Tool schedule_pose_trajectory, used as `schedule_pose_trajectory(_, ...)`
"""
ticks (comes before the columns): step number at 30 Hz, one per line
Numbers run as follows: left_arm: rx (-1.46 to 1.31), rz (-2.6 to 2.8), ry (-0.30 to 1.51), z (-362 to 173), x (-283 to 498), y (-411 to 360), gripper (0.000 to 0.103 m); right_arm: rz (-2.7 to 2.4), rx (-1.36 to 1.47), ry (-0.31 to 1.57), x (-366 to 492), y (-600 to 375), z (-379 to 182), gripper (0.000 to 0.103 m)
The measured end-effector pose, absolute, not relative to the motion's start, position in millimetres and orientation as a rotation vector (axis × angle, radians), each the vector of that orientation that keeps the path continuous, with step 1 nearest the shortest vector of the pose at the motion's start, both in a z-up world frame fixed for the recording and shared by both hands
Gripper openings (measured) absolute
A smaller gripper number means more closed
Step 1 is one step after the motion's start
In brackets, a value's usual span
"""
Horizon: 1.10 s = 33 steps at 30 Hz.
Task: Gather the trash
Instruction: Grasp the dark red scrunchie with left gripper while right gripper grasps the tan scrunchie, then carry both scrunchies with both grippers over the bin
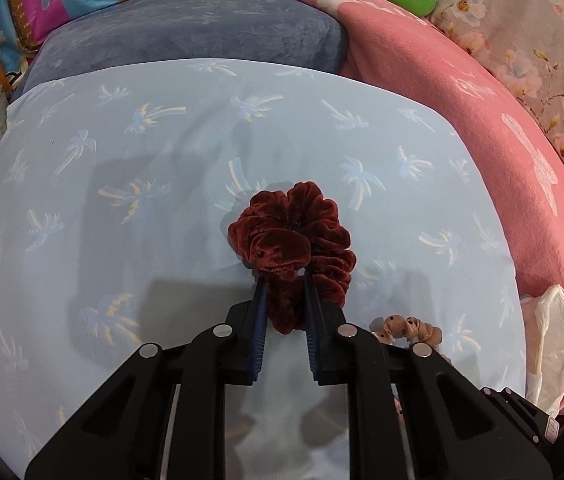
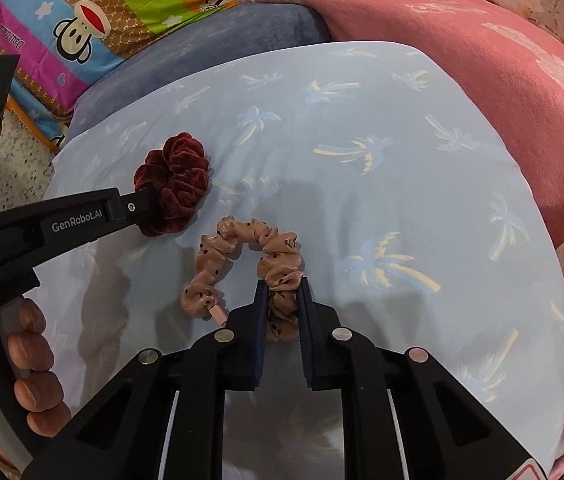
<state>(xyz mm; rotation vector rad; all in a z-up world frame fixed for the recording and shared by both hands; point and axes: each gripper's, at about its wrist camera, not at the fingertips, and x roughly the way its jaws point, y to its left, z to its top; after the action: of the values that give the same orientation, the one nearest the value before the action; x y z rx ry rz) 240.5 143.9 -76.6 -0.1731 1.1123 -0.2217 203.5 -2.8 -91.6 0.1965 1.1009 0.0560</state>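
My left gripper [image 1: 285, 280] is shut on a dark red velvet scrunchie [image 1: 293, 236], which rests on the light blue palm-print cloth [image 1: 162, 200]. The same scrunchie [image 2: 174, 184] shows in the right wrist view with the left gripper [image 2: 150, 200] reaching in from the left. My right gripper [image 2: 282, 286] is shut on a tan dotted scrunchie [image 2: 250, 264] lying on the cloth [image 2: 361, 200]; its far loop curls to the left. A bit of the tan scrunchie [image 1: 405, 330] shows behind my left gripper's right finger.
A pink blanket [image 1: 461, 100] borders the cloth on the right. A grey-blue cushion [image 1: 202, 32] and a colourful cartoon quilt [image 2: 102, 12] lie behind. A white plastic bag [image 1: 553, 340] sits at the right edge. The person's fingers [image 2: 30, 360] hold the left gripper's handle.
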Motion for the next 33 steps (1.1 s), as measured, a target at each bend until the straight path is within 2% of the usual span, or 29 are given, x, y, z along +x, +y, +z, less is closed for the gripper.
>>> schedule_pose_trajectory(13, -0.121, -0.294, 1.057, -42, 196, 101, 0.015, -0.005, 0.240, 0.994, 159, -45, -44, 0.013)
schedule_pose_trajectory(15, -0.114, -0.312, 1.047, -36, 190, 93, 0.011, -0.016, 0.248, 0.976, 151, -53, -37, 0.013)
schedule_pose_trajectory(33, 0.010, -0.468, 0.954, 6, 132, 6, 0.010, -0.143, 0.346, 0.851, 84, -141, 2, 0.013)
